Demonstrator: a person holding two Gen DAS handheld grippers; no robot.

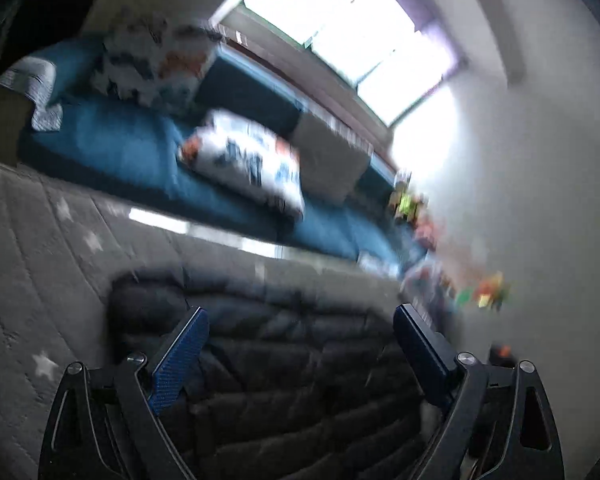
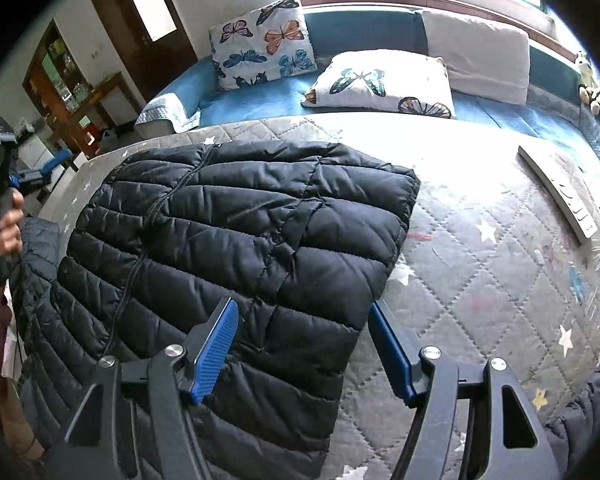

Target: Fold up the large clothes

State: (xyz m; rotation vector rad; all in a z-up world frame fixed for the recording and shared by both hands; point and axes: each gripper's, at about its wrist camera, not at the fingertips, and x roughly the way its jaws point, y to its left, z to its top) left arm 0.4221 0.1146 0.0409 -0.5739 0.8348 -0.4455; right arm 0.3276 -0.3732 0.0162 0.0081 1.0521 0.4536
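Observation:
A black quilted puffer jacket (image 2: 236,232) lies spread on the grey quilted bed cover (image 2: 480,264), its left part hanging over the bed's edge. My right gripper (image 2: 302,312) is open and empty, low over the jacket's near right edge. My left gripper (image 1: 300,316) is open and empty above the jacket (image 1: 284,352); that view is tilted and blurred. The left gripper's body, held in a hand (image 2: 8,224), shows at the far left of the right wrist view.
A blue couch (image 2: 260,100) with butterfly pillows (image 2: 384,84) runs along the window behind the bed. A grey remote-like slab (image 2: 560,192) lies on the cover at right. Toys (image 2: 596,96) sit at the far right. A wooden cabinet (image 2: 72,92) stands at the left.

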